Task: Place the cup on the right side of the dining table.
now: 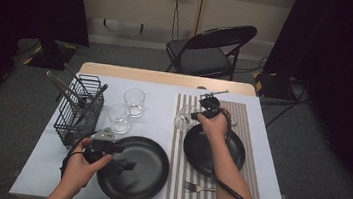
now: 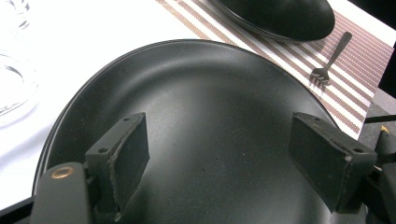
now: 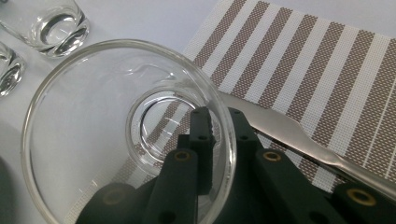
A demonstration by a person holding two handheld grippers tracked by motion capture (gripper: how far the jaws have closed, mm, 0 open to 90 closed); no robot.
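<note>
White-covered surface (image 1: 165,90), place setting partly laid: right gripper (image 3: 219,123) fingers clamp the rim of the glass (image 3: 126,135) at the striped mat's (image 3: 327,70) edge, not yet released; left gripper (image 2: 219,149) fingers spread, empty, over black plate (image 2: 201,93).

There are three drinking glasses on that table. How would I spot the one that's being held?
Find the striped placemat on the table's right half. At its left edge, beside the smaller black plate, stands a clear glass. Unlike the two free glasses by the wire basket, its rim is pinched by the right gripper.
</note>
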